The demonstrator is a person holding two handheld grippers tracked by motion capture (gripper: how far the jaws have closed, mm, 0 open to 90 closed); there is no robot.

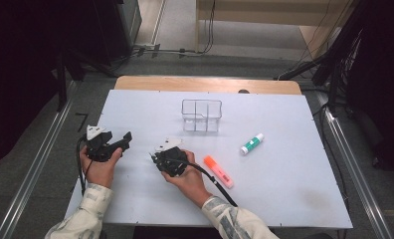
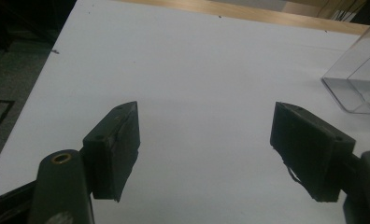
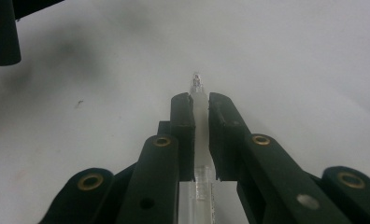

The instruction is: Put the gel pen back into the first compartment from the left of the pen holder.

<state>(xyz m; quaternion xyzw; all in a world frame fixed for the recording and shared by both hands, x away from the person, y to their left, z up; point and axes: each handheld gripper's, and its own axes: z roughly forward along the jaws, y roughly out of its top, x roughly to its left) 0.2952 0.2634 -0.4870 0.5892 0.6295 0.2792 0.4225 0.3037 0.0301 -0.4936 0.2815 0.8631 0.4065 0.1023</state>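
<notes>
My right tool point(image 3: 200, 109) is clamped on one slim clear pen point(image 3: 199, 91), its tip poking out past the jaws, low over the white tabletop point(image 1: 284, 179). My left tool point(image 2: 204, 154) stands wide apart with nothing between its jaws, resting near the tabletop's left edge. Counted out: one clear organizer point(image 1: 201, 115) with divided compartments toward the back, one orange highlighter point(image 1: 218, 171) just beside my right hand point(image 1: 187, 177), one green-and-white glue stick point(image 1: 251, 143) farther right.
</notes>
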